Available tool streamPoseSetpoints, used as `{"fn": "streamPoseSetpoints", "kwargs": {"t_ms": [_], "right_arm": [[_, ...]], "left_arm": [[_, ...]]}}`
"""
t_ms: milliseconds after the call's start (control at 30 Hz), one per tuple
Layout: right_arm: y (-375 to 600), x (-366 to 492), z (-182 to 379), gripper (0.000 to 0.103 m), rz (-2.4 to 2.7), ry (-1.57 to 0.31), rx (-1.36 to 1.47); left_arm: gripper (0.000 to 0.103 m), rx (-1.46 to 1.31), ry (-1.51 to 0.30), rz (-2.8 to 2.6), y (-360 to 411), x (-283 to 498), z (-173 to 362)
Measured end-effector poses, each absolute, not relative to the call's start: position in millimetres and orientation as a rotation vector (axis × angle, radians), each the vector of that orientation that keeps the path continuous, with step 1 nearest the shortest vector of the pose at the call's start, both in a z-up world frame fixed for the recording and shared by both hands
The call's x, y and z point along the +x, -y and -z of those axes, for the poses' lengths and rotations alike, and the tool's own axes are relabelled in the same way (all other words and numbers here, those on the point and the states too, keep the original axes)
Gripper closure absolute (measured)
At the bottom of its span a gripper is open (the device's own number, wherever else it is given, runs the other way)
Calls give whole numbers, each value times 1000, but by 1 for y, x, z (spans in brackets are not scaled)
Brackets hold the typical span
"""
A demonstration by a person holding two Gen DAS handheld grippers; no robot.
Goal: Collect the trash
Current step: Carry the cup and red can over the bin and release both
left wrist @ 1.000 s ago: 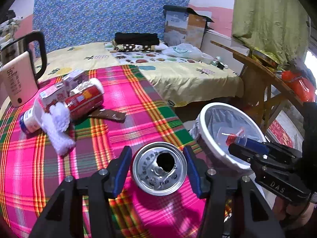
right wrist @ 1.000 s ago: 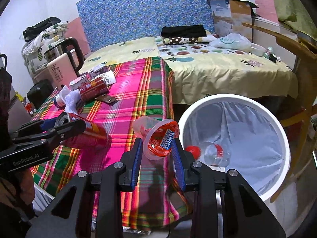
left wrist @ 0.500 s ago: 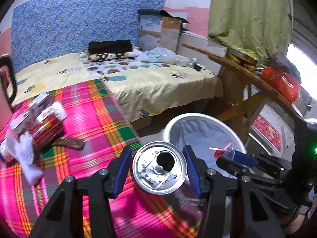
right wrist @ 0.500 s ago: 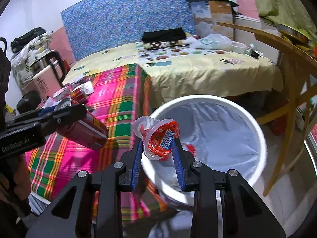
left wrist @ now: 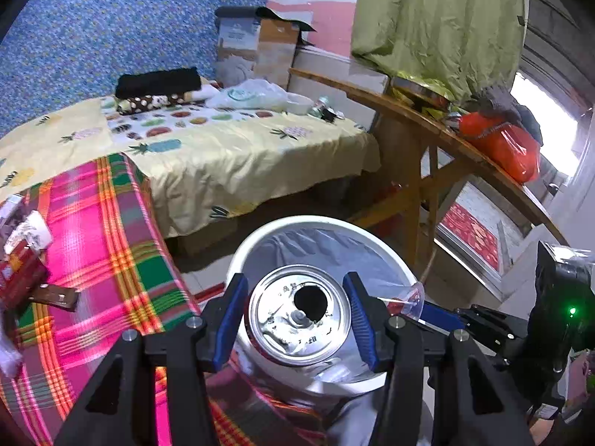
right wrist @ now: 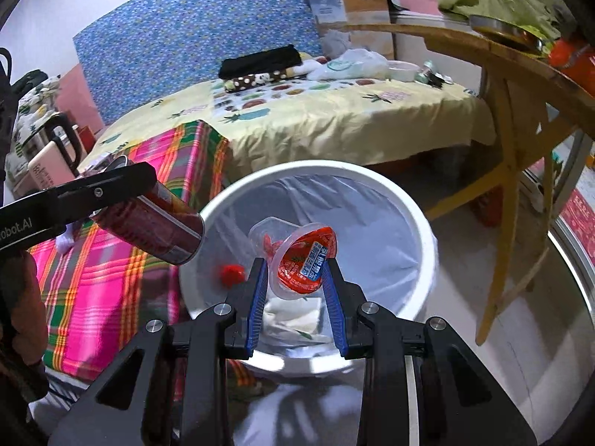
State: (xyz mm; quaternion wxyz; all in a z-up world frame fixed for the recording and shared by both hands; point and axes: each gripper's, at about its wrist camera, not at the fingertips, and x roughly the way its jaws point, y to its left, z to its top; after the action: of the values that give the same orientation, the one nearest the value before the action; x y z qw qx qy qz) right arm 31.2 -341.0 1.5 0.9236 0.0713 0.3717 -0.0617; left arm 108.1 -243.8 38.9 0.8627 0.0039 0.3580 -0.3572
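**Both loads at the bin**

Your left gripper [left wrist: 299, 312] clamps the can [left wrist: 299, 314], poised at the bin's [right wrist: 420, 219] near-left rim beside the table [left wrist: 111, 230] edge. Your right gripper [right wrist: 295, 282] pinches the cup [right wrist: 305, 260] over the liner. Let go now and the can may clip the rim and roll to the floor.

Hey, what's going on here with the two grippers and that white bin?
A person is collecting trash with a gripper in each hand. The left gripper is clamped on an opened red drink can, held at the rim of the lined white trash bin. The right gripper holds a crumpled clear plastic cup with a red label over the bin's mouth. Neither has been dropped. More litter lies on the plaid tablecloth.
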Motion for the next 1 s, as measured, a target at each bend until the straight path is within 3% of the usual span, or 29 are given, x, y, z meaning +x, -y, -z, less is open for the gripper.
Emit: {"fn": "streamPoseSetpoints", "kwargs": {"t_ms": [567, 1000], "right_arm": [[363, 28, 22, 71, 155, -862, 176], [361, 25, 16, 66, 141, -836, 187]], "left_arm": [[48, 36, -902, 805, 269, 115, 9], [45, 5, -885, 779, 253, 117, 4]]}}
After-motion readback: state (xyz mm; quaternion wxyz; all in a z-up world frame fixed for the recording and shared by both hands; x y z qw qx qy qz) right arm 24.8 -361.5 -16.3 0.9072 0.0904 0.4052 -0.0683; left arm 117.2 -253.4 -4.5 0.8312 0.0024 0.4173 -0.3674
